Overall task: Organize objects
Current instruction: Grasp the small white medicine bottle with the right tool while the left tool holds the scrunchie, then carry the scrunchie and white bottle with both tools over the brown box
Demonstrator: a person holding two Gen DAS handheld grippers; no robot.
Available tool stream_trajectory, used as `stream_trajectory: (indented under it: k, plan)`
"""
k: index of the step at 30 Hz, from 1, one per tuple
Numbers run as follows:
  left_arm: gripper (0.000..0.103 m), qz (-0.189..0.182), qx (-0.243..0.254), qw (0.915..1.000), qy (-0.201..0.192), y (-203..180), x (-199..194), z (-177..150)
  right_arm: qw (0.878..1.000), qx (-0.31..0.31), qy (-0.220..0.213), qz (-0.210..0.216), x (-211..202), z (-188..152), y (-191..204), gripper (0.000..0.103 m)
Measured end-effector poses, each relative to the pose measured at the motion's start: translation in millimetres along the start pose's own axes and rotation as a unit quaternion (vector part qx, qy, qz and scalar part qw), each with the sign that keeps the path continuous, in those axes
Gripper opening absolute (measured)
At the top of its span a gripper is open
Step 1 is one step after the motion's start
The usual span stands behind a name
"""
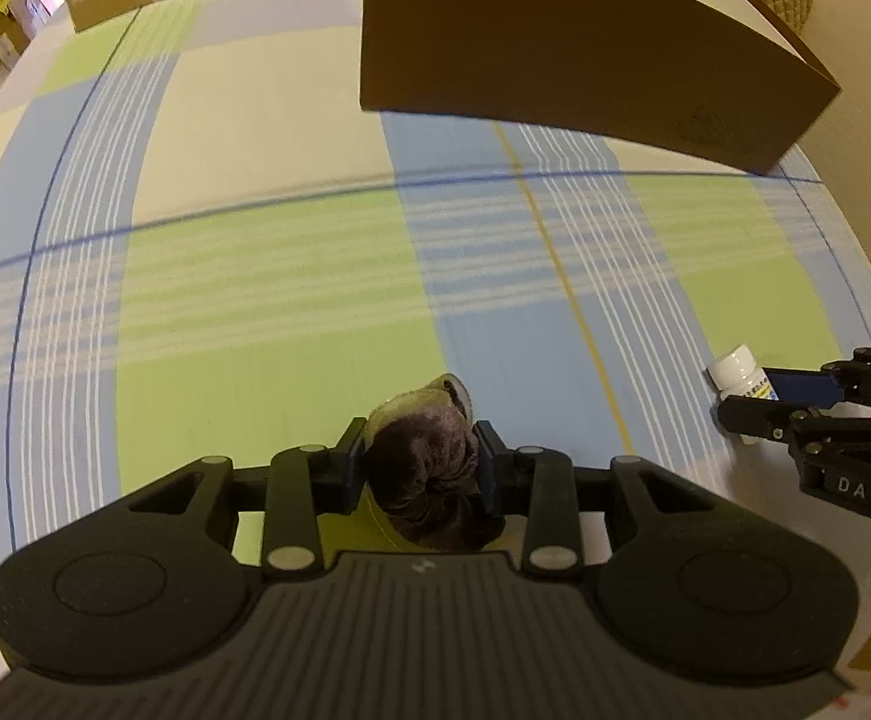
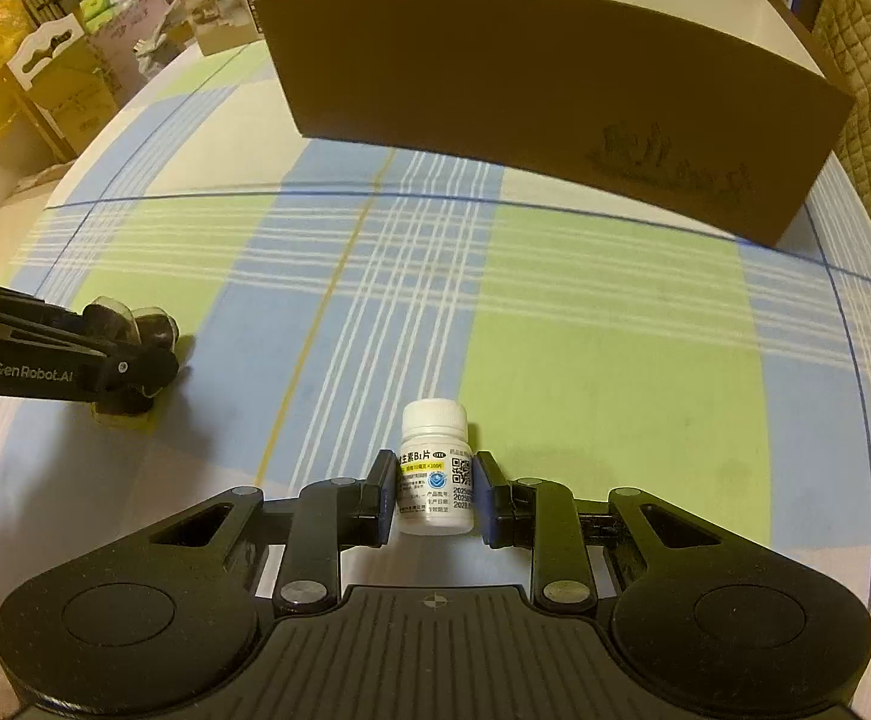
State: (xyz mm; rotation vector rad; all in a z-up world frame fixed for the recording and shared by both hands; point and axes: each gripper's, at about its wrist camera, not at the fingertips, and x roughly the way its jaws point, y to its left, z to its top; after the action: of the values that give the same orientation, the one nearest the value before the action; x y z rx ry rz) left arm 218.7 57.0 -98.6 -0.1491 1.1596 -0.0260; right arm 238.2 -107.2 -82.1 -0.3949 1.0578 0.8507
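Pinching a dark, wrinkled object point(image 1: 426, 468) with a pale rim, the left tongs point(image 1: 423, 465) have both blue pads pressed against its sides, low over the checked cloth point(image 1: 267, 276) that covers the table. What the object is exactly cannot be told; in the right wrist view it shows as a dark lump point(image 2: 147, 330) with a clear rounded edge, held at the tip of the left tongs point(image 2: 135, 360).

Off to the right, the right tongs point(image 2: 435, 492) straddle a small white pill bottle point(image 2: 435, 468) standing upright on the cloth. Their pads sit just beside the label on both sides, but whether they actually press on it cannot be told. The left wrist view shows the same bottle point(image 1: 735, 369) between the tips of the right tongs point(image 1: 756, 399).

A brown cardboard box point(image 2: 525, 78) with an open top stands farther back on the table, well apart from both objects.
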Motion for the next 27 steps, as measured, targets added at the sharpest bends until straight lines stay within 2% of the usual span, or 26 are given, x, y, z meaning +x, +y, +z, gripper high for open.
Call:
stream_trajectory:
  k: [10,16,27]
  plan:
    - [0.034,0.011,0.019,0.9997,-0.009,-9,-3,-9,1.000,-0.002,-0.013,-0.008,-1,-8,6,0.024]
    - [0.030,0.020,0.027,0.9994,-0.005,-14,-6,-10,1.000,-0.004,-0.013,-0.007,-1,-10,8,0.024]
    - [0.028,0.011,0.036,0.9993,0.002,-25,-9,-14,1.000,0.000,-0.006,0.003,-5,-15,8,0.024]
